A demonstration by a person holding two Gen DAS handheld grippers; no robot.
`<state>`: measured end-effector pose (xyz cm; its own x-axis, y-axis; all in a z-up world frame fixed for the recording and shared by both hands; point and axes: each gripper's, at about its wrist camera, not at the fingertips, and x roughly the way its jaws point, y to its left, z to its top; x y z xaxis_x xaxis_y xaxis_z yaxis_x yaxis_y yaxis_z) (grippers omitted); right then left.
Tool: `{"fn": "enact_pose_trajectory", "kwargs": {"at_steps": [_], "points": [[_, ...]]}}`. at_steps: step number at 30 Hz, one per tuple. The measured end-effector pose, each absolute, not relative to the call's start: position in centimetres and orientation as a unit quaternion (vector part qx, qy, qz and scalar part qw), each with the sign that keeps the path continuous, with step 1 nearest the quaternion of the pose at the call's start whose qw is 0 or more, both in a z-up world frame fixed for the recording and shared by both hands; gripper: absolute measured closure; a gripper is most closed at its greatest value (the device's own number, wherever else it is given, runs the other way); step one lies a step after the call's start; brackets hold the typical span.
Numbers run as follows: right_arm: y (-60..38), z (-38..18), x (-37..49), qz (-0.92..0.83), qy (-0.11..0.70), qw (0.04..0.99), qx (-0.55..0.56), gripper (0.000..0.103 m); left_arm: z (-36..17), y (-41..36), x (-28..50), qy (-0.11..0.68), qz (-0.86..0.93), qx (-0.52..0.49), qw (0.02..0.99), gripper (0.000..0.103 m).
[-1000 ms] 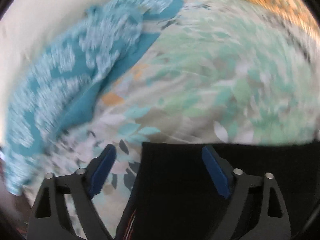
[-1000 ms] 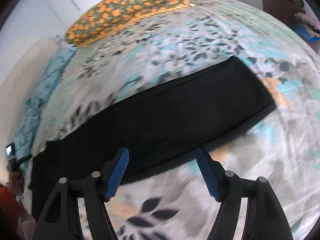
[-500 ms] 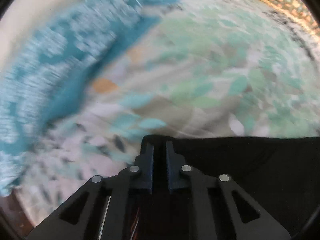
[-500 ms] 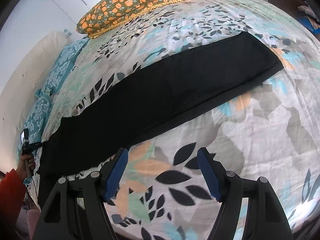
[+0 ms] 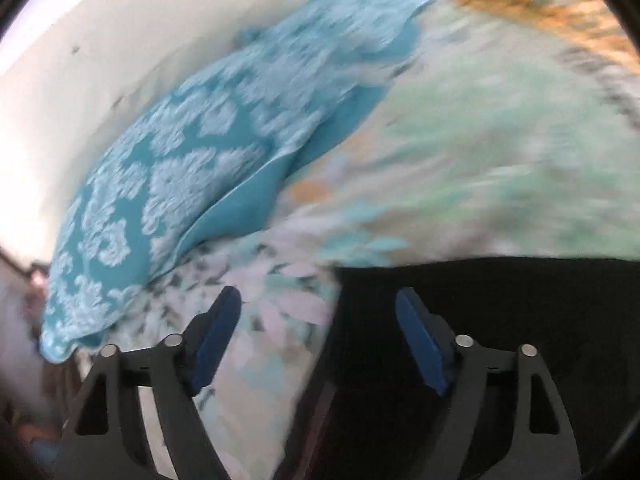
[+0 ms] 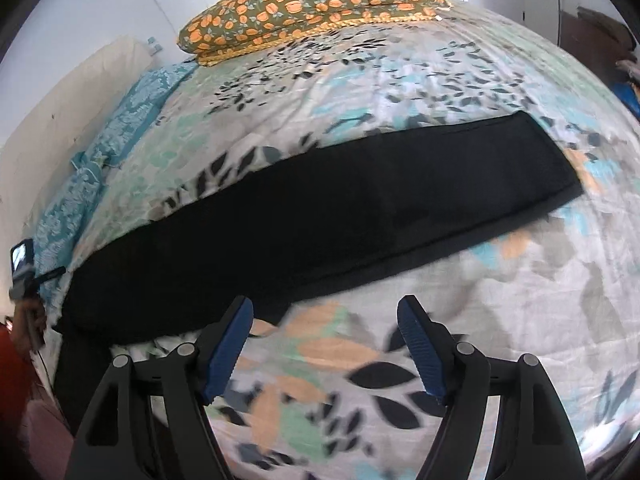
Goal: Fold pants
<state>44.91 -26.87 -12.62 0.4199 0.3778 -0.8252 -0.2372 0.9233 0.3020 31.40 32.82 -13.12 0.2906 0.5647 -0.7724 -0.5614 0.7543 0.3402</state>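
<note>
So the black pants (image 6: 320, 216) are laid out flat as one long strip on the floral bedspread (image 6: 520, 320), running from the lower left of the right wrist view up toward the right edge of the frame. The far end sits square and neat on the right; the near end drops off the bed edge at lower left.

The right gripper (image 6: 325, 350) has its jaws spread wide with nothing between them, sitting at the bottom centre of the frame over the bedspread, just shy of the pants' near edge.

The left gripper (image 5: 318, 338) is spread wide too, not holding anything. In its view, which is pretty blurry, the pants (image 5: 500, 340) fill the lower right, and their corner lands roughly between the two blue fingertips (image 5: 418, 342).

Other stuff: a teal patterned pillow (image 5: 168, 184) along the left side, against a pale headboard (image 5: 100, 80), and an orange pumpkin-print pillow (image 6: 312, 4) at the top centre of the right view.
</note>
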Motion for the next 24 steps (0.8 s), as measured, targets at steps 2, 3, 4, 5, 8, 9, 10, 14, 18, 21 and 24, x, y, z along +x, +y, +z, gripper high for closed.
{"fn": "enact_pose_trajectory", "kwargs": {"at_steps": [2, 3, 4, 5, 8, 9, 10, 14, 18, 21, 24], "points": [[-24.6, -12.2, 43.8, 0.209, 0.511, 0.832, 0.059, 0.028, -12.4, 29.8, 29.8, 0.488, 0.274, -0.009, 0.829, 0.017], [-23.6, -12.0, 43.0, 0.221, 0.515, 0.826, 0.058, 0.028, -12.2, 28.0, 29.1, 0.493, 0.248, -0.007, 0.834, 0.017], [-22.3, -11.9, 41.3, 0.241, 0.523, 0.816, 0.057, 0.028, -12.3, 25.5, 28.0, 0.501, 0.22, -0.003, 0.837, 0.017], [-21.7, -11.9, 40.0, 0.252, 0.527, 0.809, 0.058, 0.028, -12.4, 24.0, 27.5, 0.507, 0.204, -0.003, 0.837, 0.017], [-21.0, -12.9, 34.4, 0.282, 0.553, 0.782, 0.063, 0.028, -12.7, 17.5, 23.8, 0.525, 0.125, -0.033, 0.841, 0.017], [-21.6, -13.7, 32.3, 0.275, 0.564, 0.776, 0.063, 0.028, -13.2, 15.8, 22.5, 0.53, 0.107, -0.037, 0.84, 0.017], [-22.5, -14.2, 31.0, 0.263, 0.571, 0.775, 0.063, 0.028, -13.5, 13.8, 21.4, 0.537, 0.095, -0.036, 0.837, 0.017], [-32.7, -16.1, 27.4, 0.113, 0.585, 0.798, 0.091, 0.028, -16.5, 8.4, 18.1, 0.563, 0.058, -0.017, 0.824, 0.017], [-46.3, -16.2, 25.2, -0.09, 0.559, 0.812, 0.142, 0.028, -18.1, 6.6, 17.1, 0.57, 0.076, 0.005, 0.818, 0.016], [-52.6, -15.6, 22.8, -0.156, 0.493, 0.803, 0.296, 0.028, -17.7, 7.4, 16.9, 0.573, 0.091, -0.029, 0.814, 0.014], [-50.8, -14.4, 22.6, -0.153, 0.481, 0.822, 0.264, 0.027, -16.4, 8.1, 16.2, 0.553, 0.119, -0.04, 0.824, 0.014]]}}
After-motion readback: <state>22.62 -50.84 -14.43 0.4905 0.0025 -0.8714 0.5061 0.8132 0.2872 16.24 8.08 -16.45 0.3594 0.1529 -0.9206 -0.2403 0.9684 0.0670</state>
